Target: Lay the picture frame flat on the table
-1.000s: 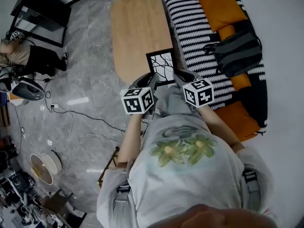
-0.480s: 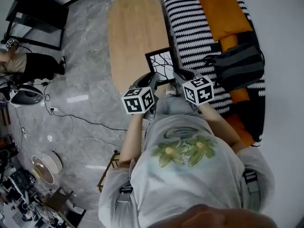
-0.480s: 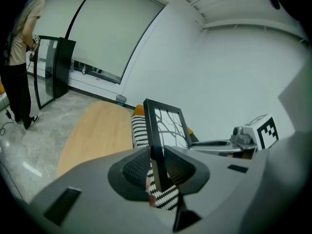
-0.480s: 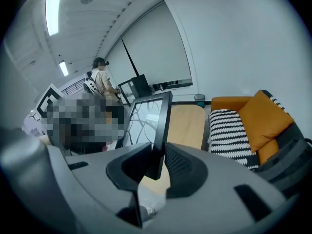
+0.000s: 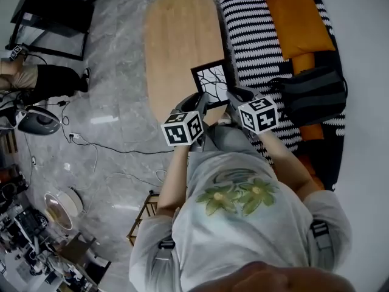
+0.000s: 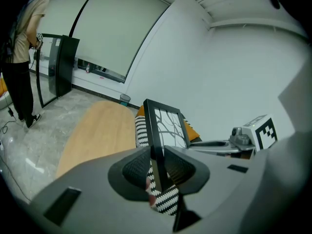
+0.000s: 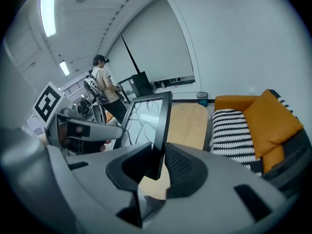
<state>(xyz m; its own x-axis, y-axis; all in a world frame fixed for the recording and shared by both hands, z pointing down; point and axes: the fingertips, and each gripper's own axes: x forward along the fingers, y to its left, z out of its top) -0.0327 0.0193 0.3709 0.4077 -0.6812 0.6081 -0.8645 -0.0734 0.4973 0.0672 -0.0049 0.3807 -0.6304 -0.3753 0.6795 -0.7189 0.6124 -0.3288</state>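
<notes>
We find the picture frame (image 5: 211, 81) at centre frame in the head view, over the near end of the wooden table (image 5: 176, 35). It stands on edge, its long axis rising from the jaws and its branch print facing the person. The left gripper (image 5: 202, 100) is clamped on its left border and the right gripper (image 5: 234, 96) on its right border. We cannot tell whether it touches the table. At right, a dark backpack (image 5: 311, 93) lies on the orange sofa (image 5: 298, 17); its contents are hidden.
</notes>
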